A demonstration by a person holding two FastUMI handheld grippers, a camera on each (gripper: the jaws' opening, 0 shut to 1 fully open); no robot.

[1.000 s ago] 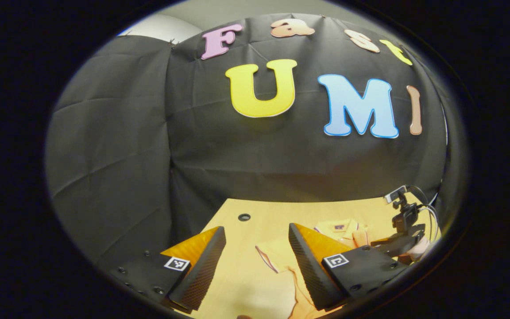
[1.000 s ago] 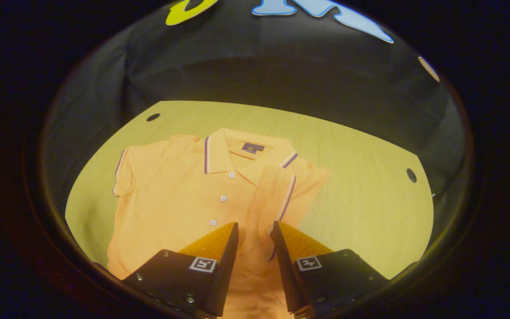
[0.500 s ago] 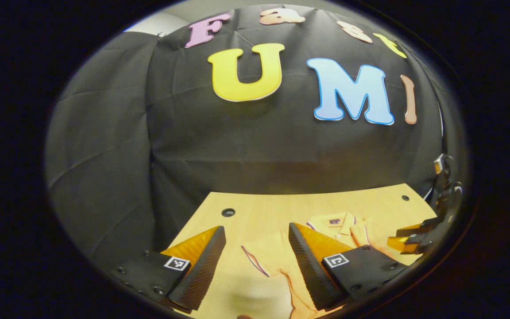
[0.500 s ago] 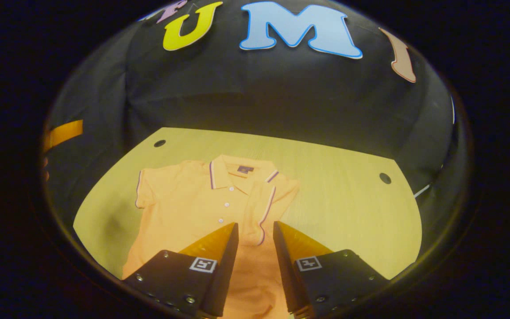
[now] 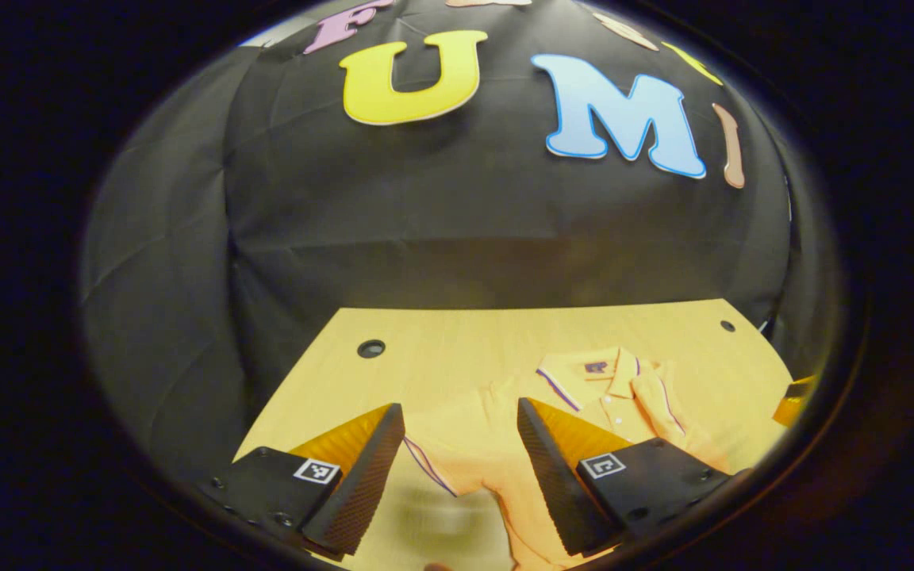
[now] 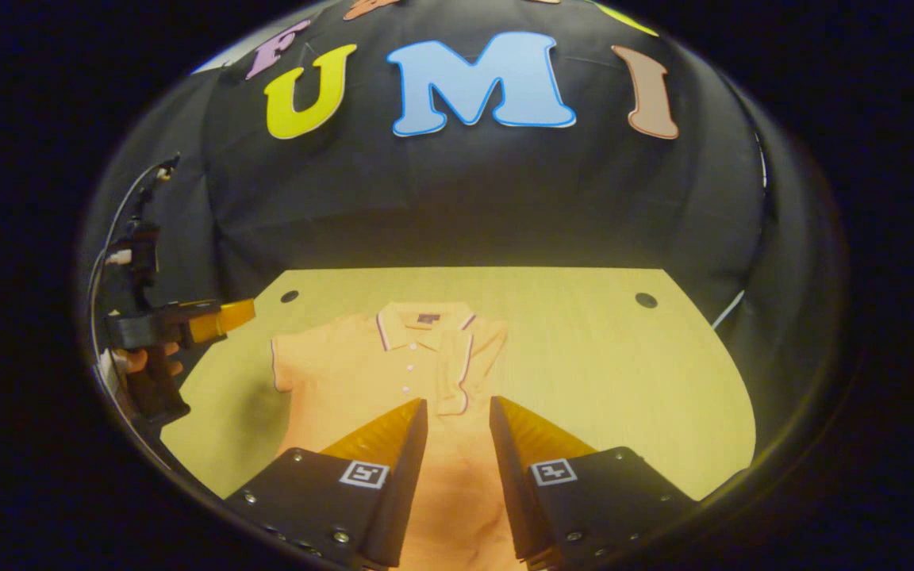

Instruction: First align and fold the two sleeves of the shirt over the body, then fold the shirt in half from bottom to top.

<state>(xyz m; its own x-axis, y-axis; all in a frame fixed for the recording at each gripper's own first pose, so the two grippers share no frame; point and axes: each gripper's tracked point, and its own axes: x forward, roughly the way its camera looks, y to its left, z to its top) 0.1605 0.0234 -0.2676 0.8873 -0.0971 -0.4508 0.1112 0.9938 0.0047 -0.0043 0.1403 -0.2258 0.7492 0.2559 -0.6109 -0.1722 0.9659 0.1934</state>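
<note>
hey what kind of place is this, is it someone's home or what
Probably a recording booth, not a home: black cloth wall close behind a bare wooden table with round holes, an orange polo shirt laid flat on it, and a hand-held left gripper trailing cables.

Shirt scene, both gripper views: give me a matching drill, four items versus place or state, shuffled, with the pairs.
Items
1. right sleeve
2. left sleeve
3. left claw
4. collar

States
A. spread flat out to the side
B. at the shirt's far end, nearest the wall
C. folded over the shirt's body
D. open, nothing between its fingers, above the table

Pairs: 1-C, 2-A, 3-D, 4-B
</note>
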